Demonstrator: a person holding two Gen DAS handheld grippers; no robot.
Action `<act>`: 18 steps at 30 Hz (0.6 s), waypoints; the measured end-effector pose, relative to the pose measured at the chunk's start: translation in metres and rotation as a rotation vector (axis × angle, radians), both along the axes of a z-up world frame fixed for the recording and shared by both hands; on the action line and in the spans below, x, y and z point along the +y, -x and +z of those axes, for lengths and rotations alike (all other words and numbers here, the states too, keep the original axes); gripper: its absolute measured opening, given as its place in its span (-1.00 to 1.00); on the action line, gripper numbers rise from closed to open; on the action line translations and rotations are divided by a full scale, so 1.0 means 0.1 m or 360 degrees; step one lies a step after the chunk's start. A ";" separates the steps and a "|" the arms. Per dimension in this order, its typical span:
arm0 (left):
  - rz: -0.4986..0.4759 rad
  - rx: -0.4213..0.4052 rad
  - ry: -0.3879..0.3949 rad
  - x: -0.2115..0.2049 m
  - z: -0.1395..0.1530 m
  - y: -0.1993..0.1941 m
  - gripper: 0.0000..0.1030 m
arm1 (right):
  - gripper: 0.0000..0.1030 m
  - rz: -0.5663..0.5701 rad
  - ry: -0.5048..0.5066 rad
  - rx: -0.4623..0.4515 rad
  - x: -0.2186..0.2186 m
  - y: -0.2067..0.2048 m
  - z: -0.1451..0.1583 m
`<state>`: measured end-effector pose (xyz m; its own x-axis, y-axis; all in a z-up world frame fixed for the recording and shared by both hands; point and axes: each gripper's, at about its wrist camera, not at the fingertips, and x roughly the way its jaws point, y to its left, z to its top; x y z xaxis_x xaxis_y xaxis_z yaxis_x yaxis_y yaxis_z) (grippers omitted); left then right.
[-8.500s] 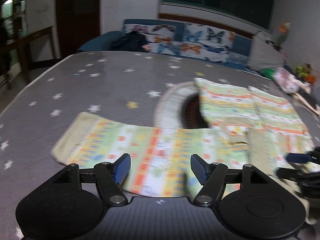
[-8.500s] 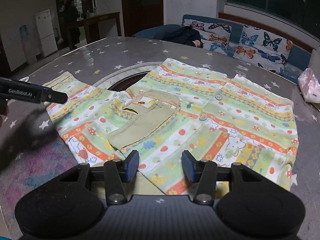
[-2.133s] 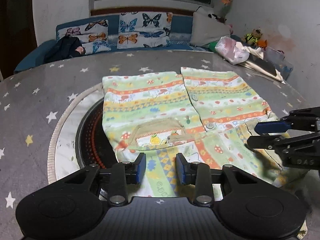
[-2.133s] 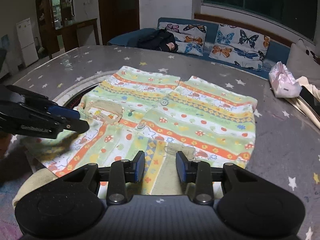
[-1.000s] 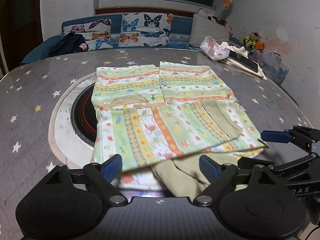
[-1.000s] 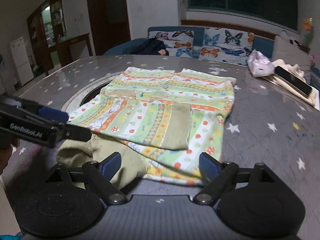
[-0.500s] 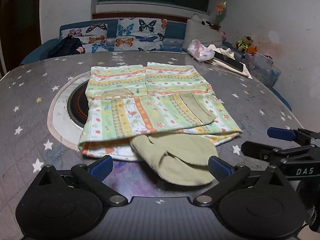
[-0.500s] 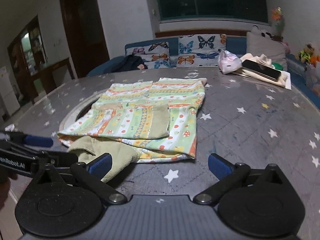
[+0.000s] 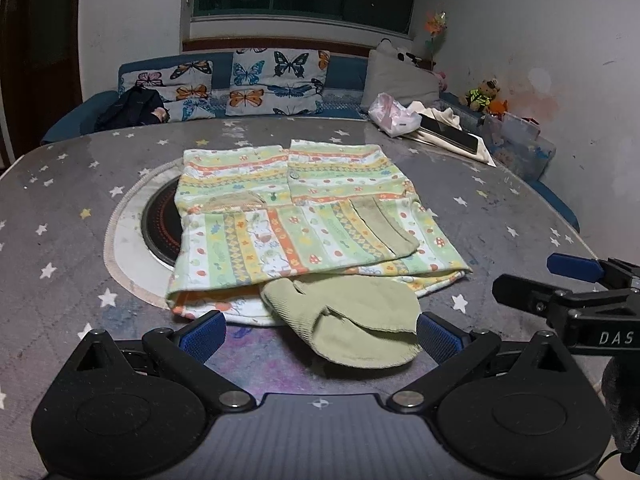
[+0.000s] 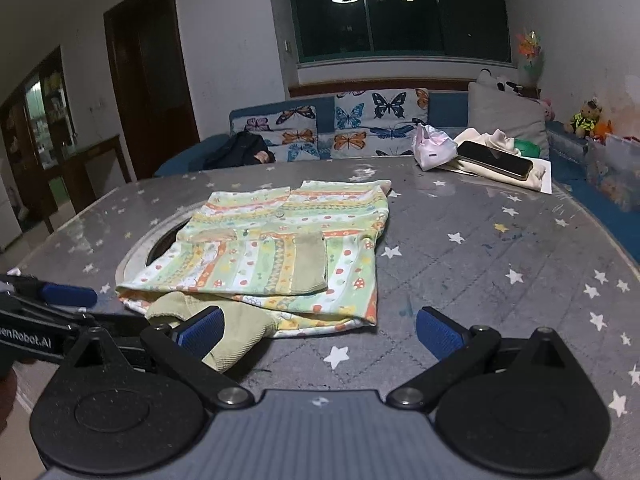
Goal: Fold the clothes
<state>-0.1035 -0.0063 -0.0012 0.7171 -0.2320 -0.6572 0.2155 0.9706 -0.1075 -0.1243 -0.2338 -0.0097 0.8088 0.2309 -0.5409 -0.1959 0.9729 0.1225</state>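
The left hand-held gripper (image 9: 318, 332) hovered with its jaws spread fully apart and empty. Directly ahead of it, the shirt (image 9: 304, 224) lay folded on the tabletop (image 9: 60, 208), its olive collar (image 9: 352, 320) nearest the fingertips. The right hand-held gripper (image 10: 318, 330) was likewise wide apart and empty, with the shirt ahead and to its left.

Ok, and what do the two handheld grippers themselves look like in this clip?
Both are matte black. The left gripper and right gripper each have two round pivot housings, angled link arms with silver rivets and blue ribbed pads on the fingertips, over a ribbed grey body. White lettering reads "DAS" on the right one and "enRobot.AI" on the left.
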 end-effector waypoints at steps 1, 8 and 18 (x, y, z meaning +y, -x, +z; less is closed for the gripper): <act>0.0005 -0.0002 0.0009 0.02 0.01 0.00 1.00 | 1.00 0.0000 0.0006 -0.0003 0.02 0.00 0.01; 0.0019 -0.0001 0.0043 0.12 0.05 -0.04 1.00 | 1.00 0.0013 0.0069 -0.0020 0.13 -0.04 0.05; 0.0066 0.0071 0.0040 0.15 -0.04 -0.22 1.00 | 1.00 0.0103 0.0117 -0.0008 0.24 -0.18 -0.02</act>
<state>-0.0817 0.0086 -0.0054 0.6964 -0.2196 -0.6833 0.1697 0.9754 -0.1405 -0.1067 -0.2097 -0.0118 0.7962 0.2423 -0.5544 -0.2587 0.9646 0.0500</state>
